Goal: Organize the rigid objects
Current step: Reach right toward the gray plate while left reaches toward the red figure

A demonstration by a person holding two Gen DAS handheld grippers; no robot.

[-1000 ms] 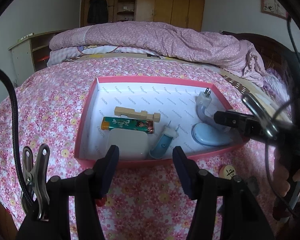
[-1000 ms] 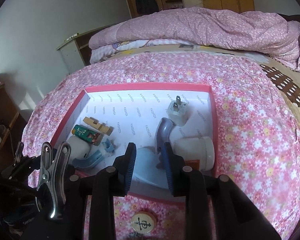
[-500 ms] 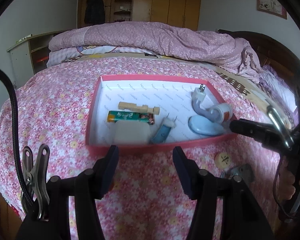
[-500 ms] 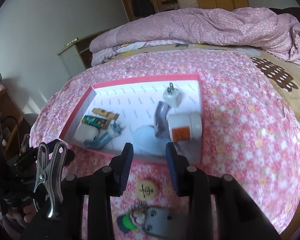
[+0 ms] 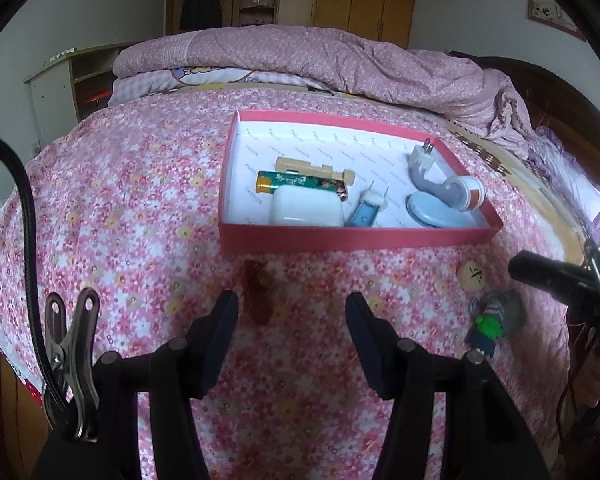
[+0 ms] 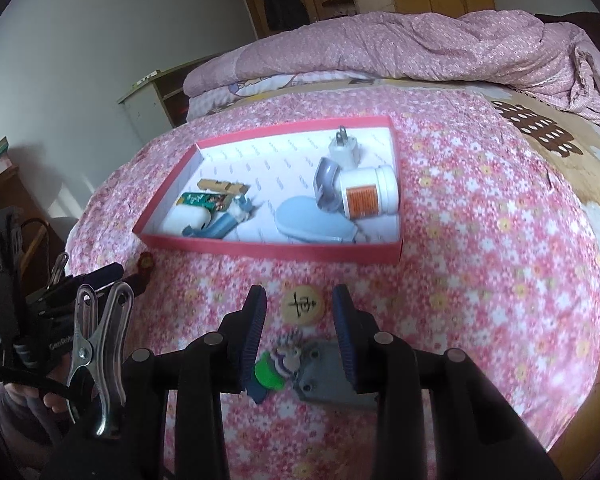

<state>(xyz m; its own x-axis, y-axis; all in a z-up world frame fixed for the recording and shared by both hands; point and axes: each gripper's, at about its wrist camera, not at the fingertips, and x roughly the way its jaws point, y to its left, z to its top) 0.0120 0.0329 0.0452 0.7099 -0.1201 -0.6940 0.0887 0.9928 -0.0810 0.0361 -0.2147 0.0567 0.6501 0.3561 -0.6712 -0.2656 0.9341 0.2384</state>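
Claw (image 6: pixel 300 304) above character-marked wooden disc (image 6: pixel 302 306)

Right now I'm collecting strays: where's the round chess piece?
Right wrist view: chess piece lies on the bedspread between box and toy figure.

A box (image 5: pixel 360 238) sits in the middle of the frame on the bed (image 5: pixel 140 208). Inside it, at the left, a wooden block (image 5: pixel 312 169) lies behind a battery (image 5: pixel 300 183), and a small case (image 5: pixel 306 210) lies in front of the battery. At the right of the box are a plug (image 6: pixel 343 151), a jar (image 6: pixel 367 196) and an oval lid (image 6: pixel 314 225). In front of the box lie a round chess piece (image 6: pixel 302 305) and, nearer, a little doll (image 6: pixel 278 366) beside a flat plate (image 6: pixel 332 378). A folded quilt (image 5: pixel 320 60) lies behind.
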